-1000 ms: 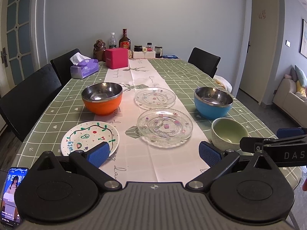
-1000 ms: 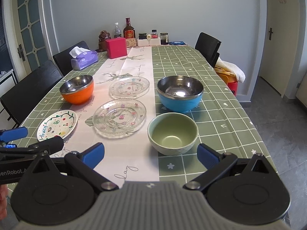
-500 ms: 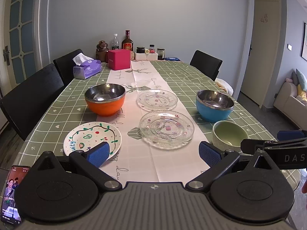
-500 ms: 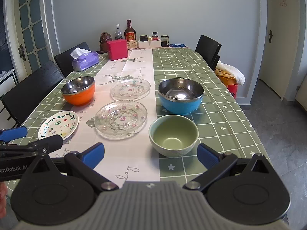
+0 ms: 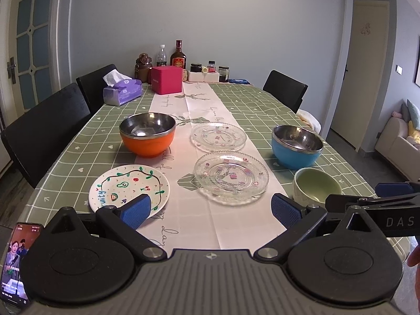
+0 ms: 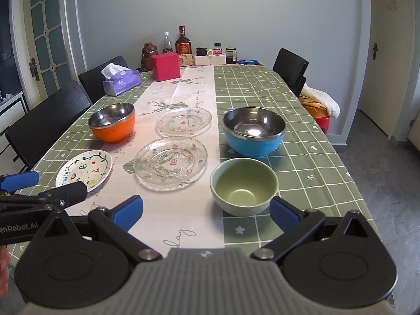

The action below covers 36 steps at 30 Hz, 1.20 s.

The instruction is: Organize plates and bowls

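On the green checked table (image 5: 262,105) stand an orange steel-lined bowl (image 5: 147,137), a blue steel-lined bowl (image 5: 296,144) and a small green bowl (image 5: 316,187). Two clear glass plates lie on the white runner, one far (image 5: 218,136) and one near (image 5: 231,178). A white painted plate (image 5: 126,189) lies at the near left. My left gripper (image 5: 211,211) hangs open near the table's front edge, holding nothing. My right gripper (image 6: 206,211) is open too, just short of the green bowl (image 6: 244,185), with the blue bowl (image 6: 253,131) behind it.
At the far end stand a pink box (image 5: 167,80), a purple tissue box (image 5: 122,93), bottles (image 5: 178,56) and jars. Black chairs (image 5: 44,131) line the left side, and another chair (image 5: 284,90) stands at the right. A phone (image 5: 15,260) shows at lower left.
Both views have tilted upward a little, so the dishes sit lower in the frames. Nothing on the table has moved and both grippers have stayed open.
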Available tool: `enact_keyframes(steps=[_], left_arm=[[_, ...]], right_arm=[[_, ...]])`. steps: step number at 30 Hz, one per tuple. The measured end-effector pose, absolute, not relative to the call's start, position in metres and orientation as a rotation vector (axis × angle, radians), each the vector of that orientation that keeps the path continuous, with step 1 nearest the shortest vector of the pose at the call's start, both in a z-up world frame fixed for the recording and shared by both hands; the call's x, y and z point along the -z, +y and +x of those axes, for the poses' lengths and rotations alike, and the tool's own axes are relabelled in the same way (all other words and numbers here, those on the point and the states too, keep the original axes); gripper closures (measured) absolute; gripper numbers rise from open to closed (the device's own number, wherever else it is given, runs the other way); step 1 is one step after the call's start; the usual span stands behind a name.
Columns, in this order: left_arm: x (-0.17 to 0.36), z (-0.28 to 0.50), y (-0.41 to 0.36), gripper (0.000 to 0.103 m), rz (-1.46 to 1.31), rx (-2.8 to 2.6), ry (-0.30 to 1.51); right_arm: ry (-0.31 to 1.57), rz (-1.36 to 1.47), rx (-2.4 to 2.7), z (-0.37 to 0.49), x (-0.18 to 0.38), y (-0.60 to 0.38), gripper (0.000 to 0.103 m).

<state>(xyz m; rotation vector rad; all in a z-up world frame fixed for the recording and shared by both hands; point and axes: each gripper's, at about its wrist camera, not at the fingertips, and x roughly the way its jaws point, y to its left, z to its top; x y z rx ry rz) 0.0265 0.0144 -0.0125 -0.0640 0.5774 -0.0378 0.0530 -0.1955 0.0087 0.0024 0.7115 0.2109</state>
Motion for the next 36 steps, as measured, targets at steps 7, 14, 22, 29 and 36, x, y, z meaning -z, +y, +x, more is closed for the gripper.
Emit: enact_keyframes(steps=[7,14,22,29,36], left_arm=[[0.016,0.031,0.028,0.0,-0.117,0.071,0.579],[0.021,0.039,0.031,0.0,-0.198,0.192,0.563],[0.03,0.062,0.0,0.033,-0.194,0.294,0.58],[0.036,0.1,-0.022,0.064,-0.24,0.38,0.673],[0.036,0.146,-0.036,0.08,-0.288,0.418,0.71]], right_arm=[[0.695,0.012,-0.22,0.058,-0.007,-0.194,0.002],[0.633,0.033,-0.239,0.06,0.008,-0.208,0.003],[0.657,0.039,-0.162,0.077,0.02,-0.231,0.018],[0.68,0.063,-0.119,0.098,0.026,-0.257,0.036],[0.705,0.101,-0.153,0.136,0.026,-0.273,0.05]])
